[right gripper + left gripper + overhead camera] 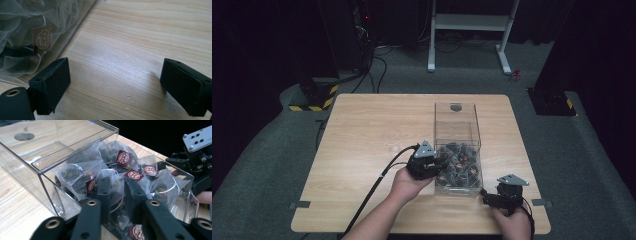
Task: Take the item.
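We clamped the left hand-held gripper [116,192] on a tea bag [112,182] in the clear box [457,150]; the right hand-held gripper [112,85] stood apart; lifting came next.

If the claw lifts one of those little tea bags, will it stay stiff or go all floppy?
Probably floppy: the tea bag between the left claw pads is thin, see-through mesh that already looks crumpled. It likely weighs very little, holding only some loose leaves. Its paper tag may dangle from the string.

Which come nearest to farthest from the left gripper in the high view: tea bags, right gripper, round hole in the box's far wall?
From the left gripper:
1. Tea bags, beside its jaws in the clear box.
2. Right gripper, toward the table's near right corner.
3. Round hole, at the box's far end.
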Demonstrator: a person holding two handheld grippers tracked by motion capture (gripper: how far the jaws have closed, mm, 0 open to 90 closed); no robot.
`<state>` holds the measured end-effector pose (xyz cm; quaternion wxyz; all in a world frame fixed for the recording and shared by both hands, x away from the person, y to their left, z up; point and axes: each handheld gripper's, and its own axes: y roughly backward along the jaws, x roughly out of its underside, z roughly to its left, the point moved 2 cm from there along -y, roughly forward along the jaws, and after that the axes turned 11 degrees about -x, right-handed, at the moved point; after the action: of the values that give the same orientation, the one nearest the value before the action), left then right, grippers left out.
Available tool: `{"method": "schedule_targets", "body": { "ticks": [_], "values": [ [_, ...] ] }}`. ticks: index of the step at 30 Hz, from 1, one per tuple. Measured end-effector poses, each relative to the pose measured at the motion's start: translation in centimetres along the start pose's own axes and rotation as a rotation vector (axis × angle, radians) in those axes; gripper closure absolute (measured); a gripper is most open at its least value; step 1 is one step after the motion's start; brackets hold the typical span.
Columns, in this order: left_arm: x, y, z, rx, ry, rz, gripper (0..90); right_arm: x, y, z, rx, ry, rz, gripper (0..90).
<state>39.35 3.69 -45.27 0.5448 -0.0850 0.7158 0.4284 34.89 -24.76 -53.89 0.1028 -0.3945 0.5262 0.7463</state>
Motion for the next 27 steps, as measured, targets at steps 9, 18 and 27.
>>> {"method": "schedule_targets", "body": {
  "ticks": [9, 18, 27],
  "values": [
    [0.3, 0.3, -0.2, 0.0, -0.008, -0.026, 89.6, 0.0, 0.0, 0.0, 0.0, 0.007, -0.001, 9.1],
    [0.2, 1.1, -0.3, -0.005, -0.008, -0.072, 89.8, 0.0, 0.0, 0.0, -0.001, 0.008, -0.001, 9.1],
    [0.0, 1.7, -0.2, -0.007, 0.002, -0.108, 89.8, 0.0, 0.0, 0.0, -0.001, 0.01, -0.001, 9.2]
  ]
}}
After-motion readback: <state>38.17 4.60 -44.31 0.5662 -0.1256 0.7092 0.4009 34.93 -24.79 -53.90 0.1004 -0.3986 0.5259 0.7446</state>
